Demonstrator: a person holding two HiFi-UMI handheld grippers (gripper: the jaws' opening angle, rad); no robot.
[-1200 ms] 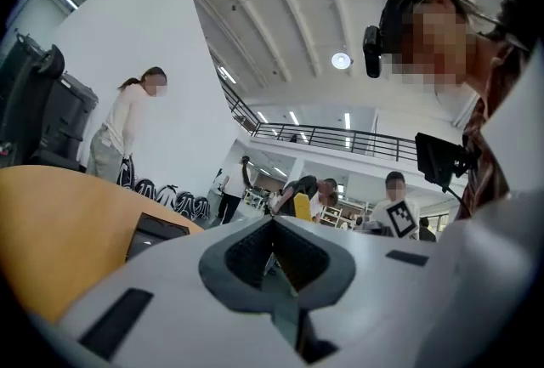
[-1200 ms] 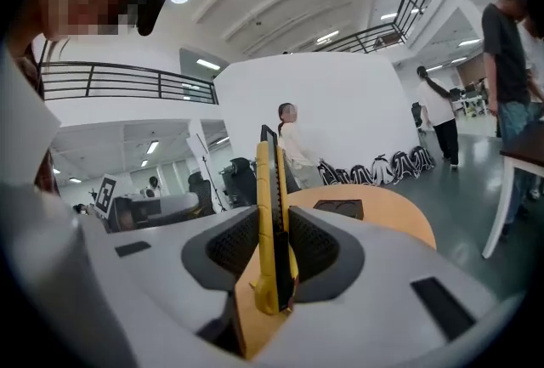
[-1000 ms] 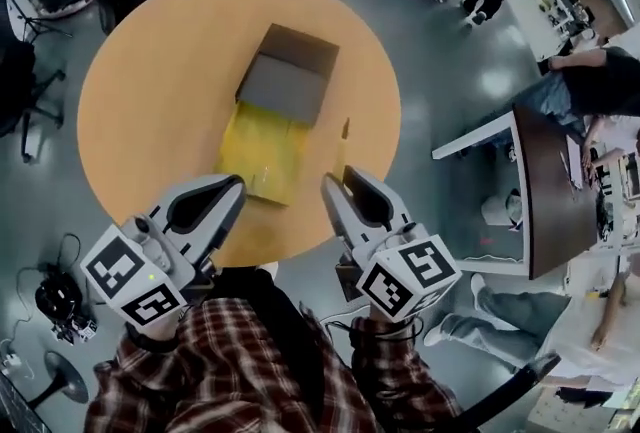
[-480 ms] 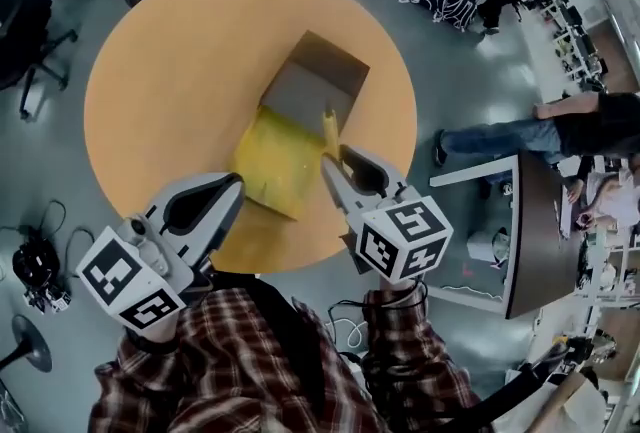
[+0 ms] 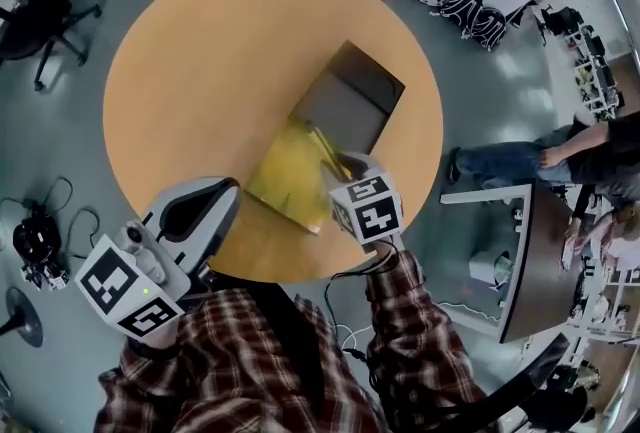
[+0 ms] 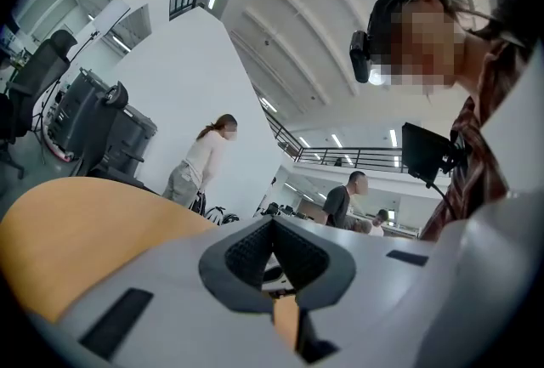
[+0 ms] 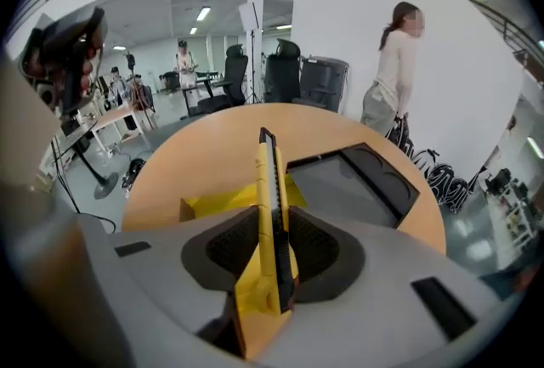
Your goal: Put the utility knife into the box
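Right gripper (image 5: 342,164), clamped on the knife (image 7: 269,188), has swung fwd from short of the box (image 5: 350,101) to over it, so we're abt set to drop it in; left gripper (image 5: 228,193) waits closed, empty.

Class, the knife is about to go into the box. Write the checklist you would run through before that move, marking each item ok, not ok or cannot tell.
1. Grip: the right gripper is clamped on the utility knife. Ok.
2. Blade retracted: the tip is too small to read. Cannot tell.
3. Box open on the table: ok.
4. Knife over the box: the head view shows it above the yellow part. Ok.
5. Left gripper out of the way: shut, empty, back at the table's near edge. Ok.
6. Bystander stands beyond the table, not touching it. Ok.
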